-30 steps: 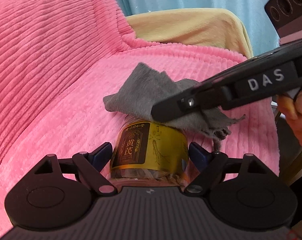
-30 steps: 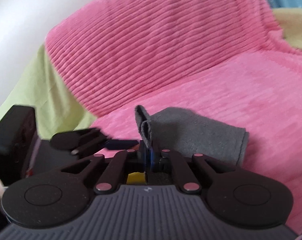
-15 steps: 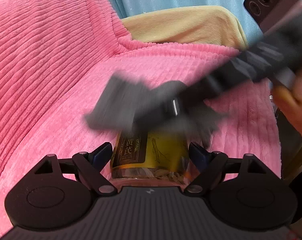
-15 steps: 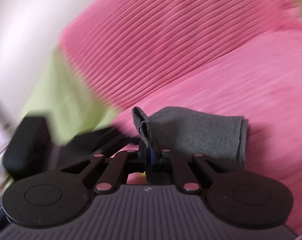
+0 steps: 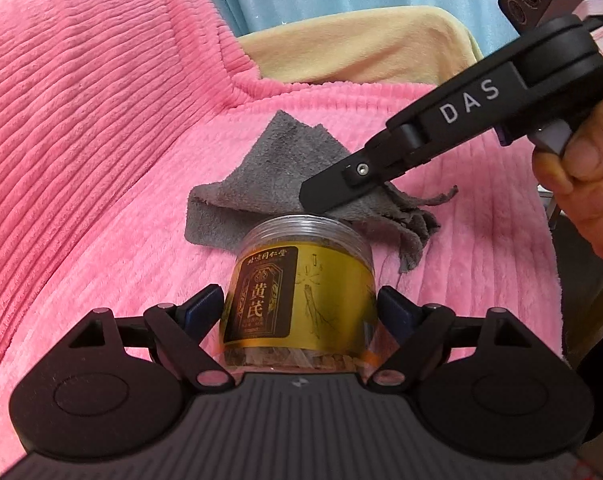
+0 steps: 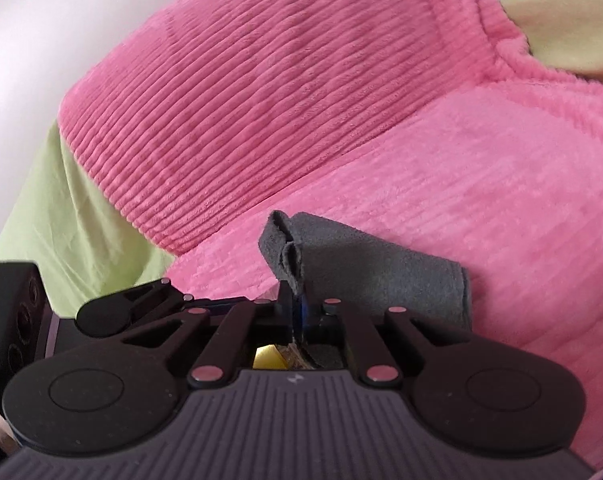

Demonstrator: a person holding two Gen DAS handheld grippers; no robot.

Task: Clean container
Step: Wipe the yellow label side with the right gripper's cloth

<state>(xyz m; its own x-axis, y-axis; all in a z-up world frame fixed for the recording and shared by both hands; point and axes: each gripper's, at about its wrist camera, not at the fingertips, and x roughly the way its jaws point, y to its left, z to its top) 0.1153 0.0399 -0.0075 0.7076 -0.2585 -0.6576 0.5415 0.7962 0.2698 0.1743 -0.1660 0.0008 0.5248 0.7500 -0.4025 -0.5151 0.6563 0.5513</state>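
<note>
Above the jar (image 5: 301, 292) in the left gripper (image 5: 301, 308), the angled right gripper (image 6: 297, 312) pinches the cloth (image 5: 269, 184).

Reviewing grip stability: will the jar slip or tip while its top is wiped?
The jar looks smooth plastic, so perhaps slippery, though the left gripper clamps both sides. The limp grey cloth likely pushes gently, so tipping seems unlikely.

Your left gripper (image 5: 301, 308) has the clear plastic jar with the gold label (image 5: 301, 292) between its fingers, above the pink ribbed blanket (image 5: 101, 160). Your right gripper (image 5: 325, 196), coming from the right, presses the grey suede cloth (image 5: 277, 176) on the jar's far end.
</note>
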